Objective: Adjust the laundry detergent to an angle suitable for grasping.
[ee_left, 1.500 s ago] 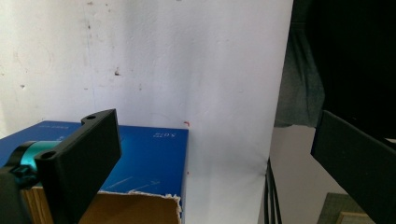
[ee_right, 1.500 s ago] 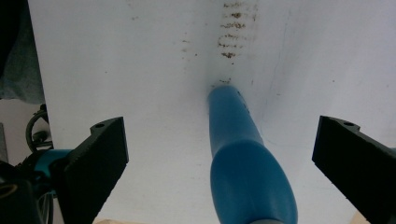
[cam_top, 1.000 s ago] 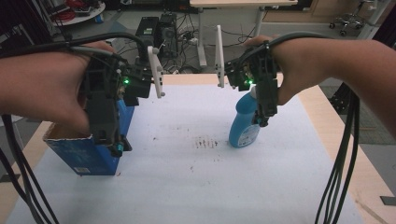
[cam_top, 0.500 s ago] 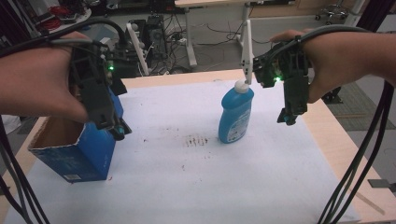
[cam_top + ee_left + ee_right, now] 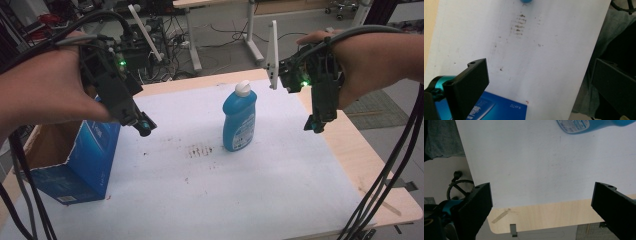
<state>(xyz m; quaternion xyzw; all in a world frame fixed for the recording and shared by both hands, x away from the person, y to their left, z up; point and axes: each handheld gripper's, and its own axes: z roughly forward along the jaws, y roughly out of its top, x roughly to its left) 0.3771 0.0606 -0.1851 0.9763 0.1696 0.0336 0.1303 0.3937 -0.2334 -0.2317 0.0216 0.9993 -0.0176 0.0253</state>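
A blue dish-soap bottle point(image 5: 239, 120) with a white cap stands upright mid-table on the white sheet point(image 5: 210, 200). An open blue cardboard box point(image 5: 75, 165) sits at the left edge. My left gripper point(image 5: 142, 125) hovers above the box's right side, jaws wide apart and empty. In the left gripper view the left gripper point(image 5: 541, 82) looks down on the sheet, with the box point(image 5: 499, 110) at the bottom and the bottle's base point(image 5: 525, 1) at the top. My right gripper point(image 5: 315, 122) hangs to the right of the bottle, apart from it. In the right gripper view the right gripper point(image 5: 541, 200) is open over the sheet, with the bottle point(image 5: 584, 125) at the top.
Dark smudges point(image 5: 200, 150) mark the sheet left of the bottle. The bare wooden table edge point(image 5: 365, 165) runs along the right, with a strip of tape point(image 5: 500, 216) near its corner. Cables trail from both hands. Desk legs and cluttered equipment stand behind the table.
Both hands have drawn apart, the left toward the box and the right past the bottle's right side. The bottle, half hidden by the right gripper a second ago, now stands in plain sight.
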